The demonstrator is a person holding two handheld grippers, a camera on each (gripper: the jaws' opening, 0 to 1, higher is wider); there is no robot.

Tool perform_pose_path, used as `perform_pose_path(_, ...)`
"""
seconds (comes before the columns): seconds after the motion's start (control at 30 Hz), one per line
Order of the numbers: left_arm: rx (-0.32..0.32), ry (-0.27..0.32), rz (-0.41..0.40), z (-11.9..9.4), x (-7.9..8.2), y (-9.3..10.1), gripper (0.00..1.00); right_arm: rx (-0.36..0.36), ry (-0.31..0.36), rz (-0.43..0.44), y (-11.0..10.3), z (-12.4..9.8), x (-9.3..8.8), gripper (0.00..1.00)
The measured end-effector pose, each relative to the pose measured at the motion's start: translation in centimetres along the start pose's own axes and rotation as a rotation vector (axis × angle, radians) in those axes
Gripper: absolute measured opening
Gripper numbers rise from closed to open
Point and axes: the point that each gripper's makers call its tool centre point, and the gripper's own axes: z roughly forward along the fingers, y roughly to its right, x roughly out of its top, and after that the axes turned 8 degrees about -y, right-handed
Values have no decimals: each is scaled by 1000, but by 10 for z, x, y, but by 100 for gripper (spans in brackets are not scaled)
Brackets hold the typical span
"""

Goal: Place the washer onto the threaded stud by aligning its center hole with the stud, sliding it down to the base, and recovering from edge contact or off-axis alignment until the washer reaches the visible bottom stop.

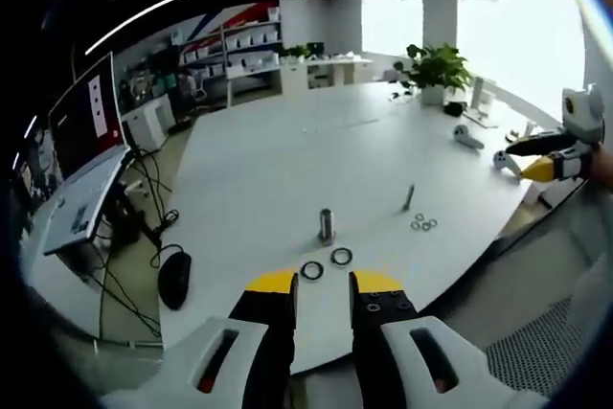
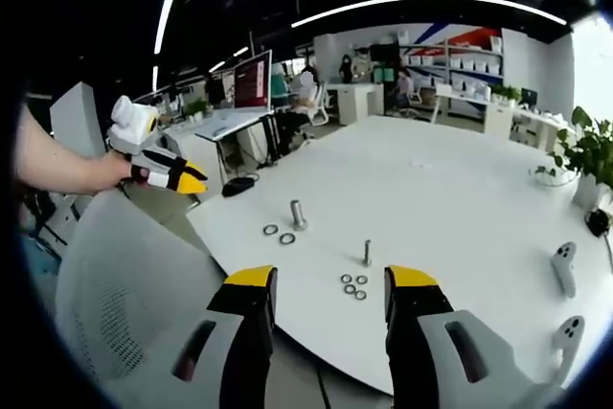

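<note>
Both claws — left claw (image 1: 322,296), right claw (image 2: 330,289) — gape empty above the table (image 2: 450,189), washers (image 2: 353,285) beside the stud (image 2: 367,253).

Both grippers have white bodies and black fingers (image 1: 271,332) with yellow tips.

Washers (image 2: 352,285) beside stud (image 2: 367,253) on table (image 2: 450,189)

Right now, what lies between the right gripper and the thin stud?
In the right gripper view, small washers lie between right gripper and thin stud.
</note>
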Motion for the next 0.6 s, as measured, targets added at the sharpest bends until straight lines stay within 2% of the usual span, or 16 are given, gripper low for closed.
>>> perform_pose_path(0.2,-56,15,-5,1,3,9,20,-12,-12,0,3,1,-1,47)
perform_pose_path(0.37,-54,0,22,1,1,9,20,-13,-22,2,3,2,-2,47)
perform_pose_path(0.43,-65,47,5,-3,9,10,19,-25,-23,4,4,1,-3,45)
perform_pose_path(0.6,-95,31,3,0,6,16,20,-35,-41,5,7,2,-7,45)
